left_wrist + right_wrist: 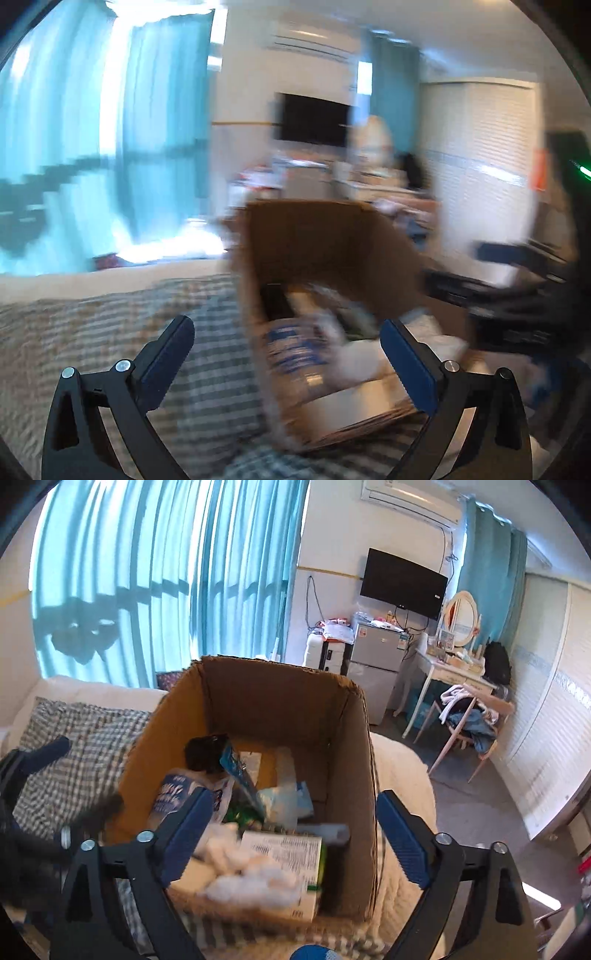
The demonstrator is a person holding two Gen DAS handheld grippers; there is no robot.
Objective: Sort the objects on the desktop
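Observation:
An open cardboard box (321,236) (273,701) stands on a bed. Inside lie a clear bag with blue print (291,350) (173,794), white fluffy wads (251,878), a printed carton (284,853), a black lump (207,751) and a blue packet (236,771). My left gripper (288,354) is open above the box's near left side, with nothing between its fingers; this view is blurred. My right gripper (295,827) is open over the box's near rim and holds nothing. The left gripper's blue fingertip (55,747) shows at the far left of the right wrist view.
A checked blanket (110,325) (85,738) covers the bed left of the box, and a white quilt (402,768) lies to its right. Beyond are teal curtains (166,572), a small fridge (376,657), a dressing table (454,672) and a chair piled with clothes (469,716).

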